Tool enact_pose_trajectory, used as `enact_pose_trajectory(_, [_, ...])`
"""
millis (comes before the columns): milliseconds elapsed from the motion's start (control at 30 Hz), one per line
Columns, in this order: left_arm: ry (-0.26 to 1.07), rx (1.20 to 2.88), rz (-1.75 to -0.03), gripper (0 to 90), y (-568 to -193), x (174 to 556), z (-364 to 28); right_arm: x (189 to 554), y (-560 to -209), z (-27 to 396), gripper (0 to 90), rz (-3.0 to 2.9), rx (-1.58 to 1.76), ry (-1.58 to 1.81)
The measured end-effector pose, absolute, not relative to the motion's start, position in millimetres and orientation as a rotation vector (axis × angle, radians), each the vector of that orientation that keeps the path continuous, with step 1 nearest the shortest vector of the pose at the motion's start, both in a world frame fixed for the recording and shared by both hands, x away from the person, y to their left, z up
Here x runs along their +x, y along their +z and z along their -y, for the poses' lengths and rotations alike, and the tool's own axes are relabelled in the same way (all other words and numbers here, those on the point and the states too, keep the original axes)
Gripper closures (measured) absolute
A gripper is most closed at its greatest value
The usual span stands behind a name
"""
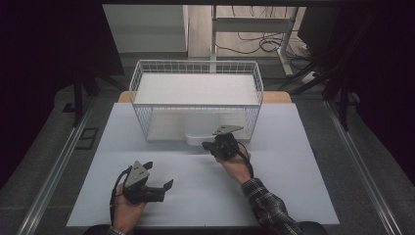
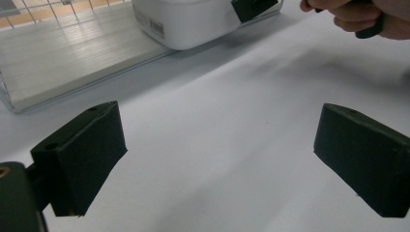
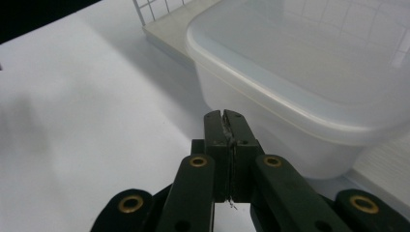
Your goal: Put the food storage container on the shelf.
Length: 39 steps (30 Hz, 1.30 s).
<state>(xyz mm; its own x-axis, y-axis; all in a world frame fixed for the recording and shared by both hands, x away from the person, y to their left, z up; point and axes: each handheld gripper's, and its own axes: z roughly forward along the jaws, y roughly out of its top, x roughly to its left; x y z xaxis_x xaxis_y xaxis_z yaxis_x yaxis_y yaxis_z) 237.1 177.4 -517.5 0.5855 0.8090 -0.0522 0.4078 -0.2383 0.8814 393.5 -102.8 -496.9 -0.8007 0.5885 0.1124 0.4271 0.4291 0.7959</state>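
Sitting just ahead of the right gripper (image 3: 226, 116), jaws pressed together on nothing: white plastic container (image 3: 309, 87), poking out from under the wire basket (image 1: 195, 93). Hovering low over the tabletop (image 1: 195, 186), left gripper (image 2: 217, 154) with jaws standing wide apart and empty, the container lying well ahead and to its left.

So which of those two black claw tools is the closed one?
The right gripper, beside the white plastic container, has its jaws pressed together on nothing; the left gripper stands wide open.
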Motion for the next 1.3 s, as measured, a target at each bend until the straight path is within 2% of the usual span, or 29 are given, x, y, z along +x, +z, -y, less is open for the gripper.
enact_pose_trajectory(400, [0.529,1.869,-0.984,4.1,-518.9,237.8,-176.4,410.5,-500.9,88.6,88.5,-2.497,0.879,1.258])
enact_pose_trajectory(1300, [0.445,1.848,-0.987,5.3,-520.8,240.9,-178.5,447.4,-504.0,81.3,88.3,-2.448,0.915,1.2])
